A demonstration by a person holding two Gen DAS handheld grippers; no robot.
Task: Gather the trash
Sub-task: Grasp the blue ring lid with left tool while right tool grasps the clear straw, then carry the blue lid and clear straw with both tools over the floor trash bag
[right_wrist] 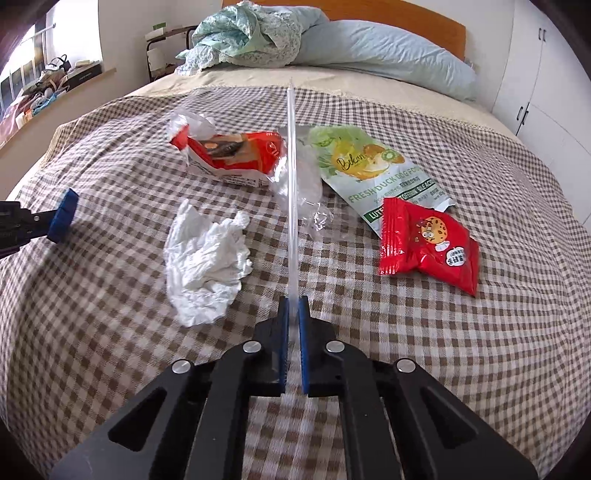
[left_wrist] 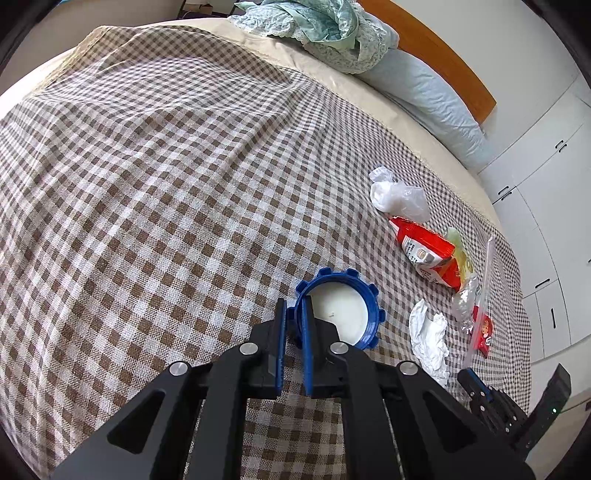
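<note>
My left gripper [left_wrist: 293,314] is shut on the rim of a blue jar lid [left_wrist: 343,314] with a white inside, held over the checked bedspread [left_wrist: 166,184]. My right gripper [right_wrist: 294,314] is shut on a clear plastic strip [right_wrist: 291,177] that stands edge-on and reaches out over the trash. On the bed lie a crumpled white tissue [right_wrist: 207,254], a red cookie packet [right_wrist: 428,240], a green dog-food pouch [right_wrist: 373,173], a torn red box [right_wrist: 236,155], crumpled clear plastic [right_wrist: 306,184] and a white plastic bag [right_wrist: 192,123]. The lid [right_wrist: 62,216] shows at the left in the right wrist view.
A blue pillow [right_wrist: 388,51] and a heap of green cloth [right_wrist: 251,33] lie at the wooden headboard [right_wrist: 406,22]. White wardrobe doors [right_wrist: 546,81] stand to the right of the bed. A cluttered window sill [right_wrist: 55,81] runs along the left.
</note>
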